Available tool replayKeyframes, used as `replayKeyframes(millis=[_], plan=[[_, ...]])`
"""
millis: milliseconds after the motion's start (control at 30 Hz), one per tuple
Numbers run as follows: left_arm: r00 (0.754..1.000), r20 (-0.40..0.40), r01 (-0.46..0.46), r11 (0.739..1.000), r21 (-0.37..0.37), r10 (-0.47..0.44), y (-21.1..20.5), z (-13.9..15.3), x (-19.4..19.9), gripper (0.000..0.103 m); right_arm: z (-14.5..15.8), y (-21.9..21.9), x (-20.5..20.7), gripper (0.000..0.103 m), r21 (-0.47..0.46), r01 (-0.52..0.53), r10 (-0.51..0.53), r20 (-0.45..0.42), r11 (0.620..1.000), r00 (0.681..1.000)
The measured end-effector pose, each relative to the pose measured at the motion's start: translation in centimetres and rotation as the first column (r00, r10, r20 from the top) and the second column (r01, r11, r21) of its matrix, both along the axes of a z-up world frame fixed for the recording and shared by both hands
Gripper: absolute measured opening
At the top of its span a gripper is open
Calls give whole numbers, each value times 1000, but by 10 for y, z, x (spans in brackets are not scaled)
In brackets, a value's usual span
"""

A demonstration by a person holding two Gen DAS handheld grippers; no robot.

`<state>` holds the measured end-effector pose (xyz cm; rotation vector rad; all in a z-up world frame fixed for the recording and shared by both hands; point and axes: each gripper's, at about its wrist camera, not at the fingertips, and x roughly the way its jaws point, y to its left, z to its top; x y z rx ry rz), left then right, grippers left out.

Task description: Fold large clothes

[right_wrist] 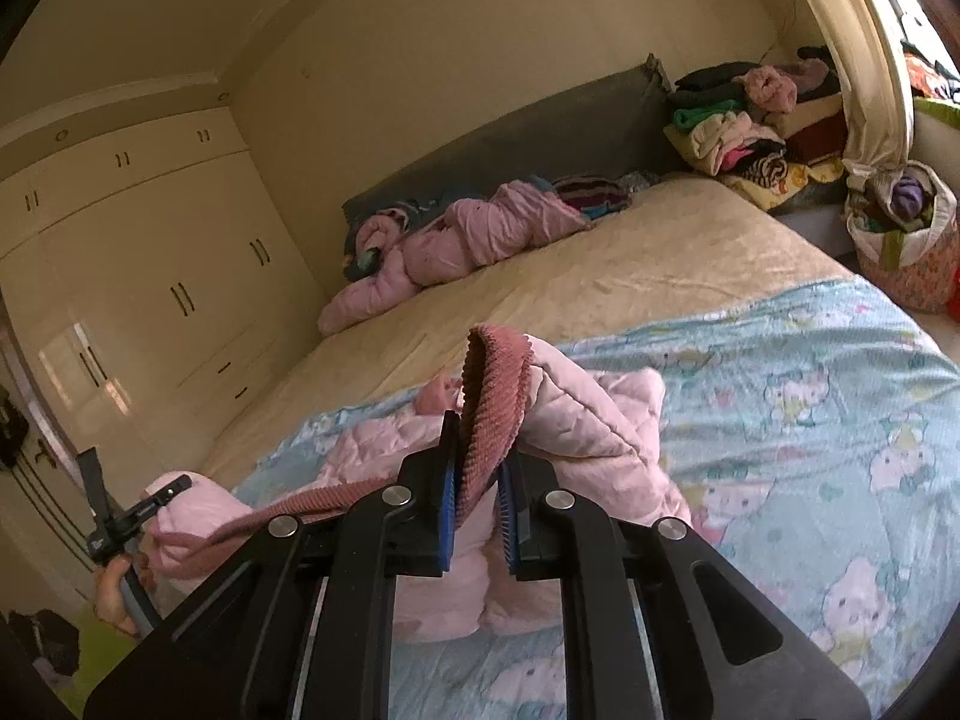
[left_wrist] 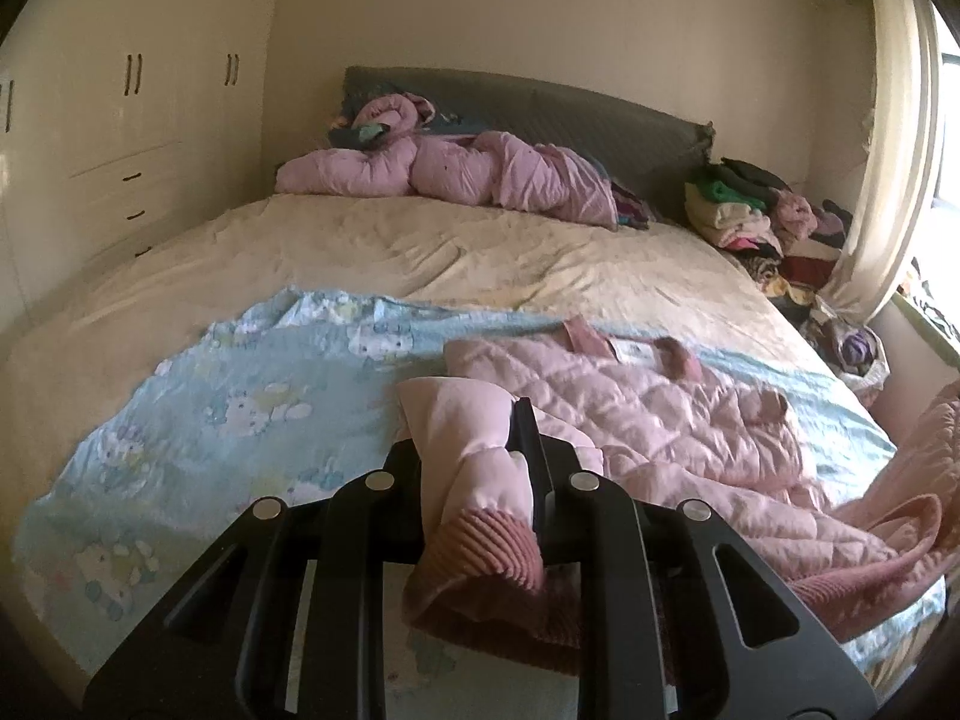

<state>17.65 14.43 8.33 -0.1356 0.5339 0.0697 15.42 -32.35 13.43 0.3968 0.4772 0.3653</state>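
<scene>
A pink quilted jacket (left_wrist: pixel 648 420) with dark pink ribbed trim lies on a light blue cartoon-print blanket (left_wrist: pixel 240 396) at the foot of the bed. My left gripper (left_wrist: pixel 474 450) is shut on a sleeve end with its ribbed cuff (left_wrist: pixel 480 546) and holds it above the blanket. My right gripper (right_wrist: pixel 480 468) is shut on the jacket's ribbed hem (right_wrist: pixel 492 402), lifting it over the blanket (right_wrist: pixel 810 420). The left gripper (right_wrist: pixel 120 516) also shows at the far left of the right wrist view, with pink fabric.
A rumpled pink duvet (left_wrist: pixel 456 171) lies by the grey headboard (left_wrist: pixel 540 108). Piles of folded clothes (left_wrist: pixel 750 210) sit right of the bed, with a full cloth basket (right_wrist: pixel 906 240). Cream wardrobes (left_wrist: pixel 120 138) line the left wall. A curtain (left_wrist: pixel 894 138) hangs at the right.
</scene>
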Motion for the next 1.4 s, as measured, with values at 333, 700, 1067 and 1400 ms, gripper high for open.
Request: replayKeyframes(millis=[333,700,1067,1400], plan=[[999,17,-29,999,-22,30,3,5,47,14,7,-2,54,11,-22,56,-55,15,998,998],[996,46,-75,994,-76,78,4,6,99,16,-3,-5,118,11,-40,149,-150,-1,988,989],[996,17,-87,995,-41,87,5,-25,148,17,-33,3,177,11,-100,204,-209,-43,974,977],[998,-29,-53,997,-47,51,6,-51,185,18,-66,11,219,11,-141,257,-271,-92,956,958]])
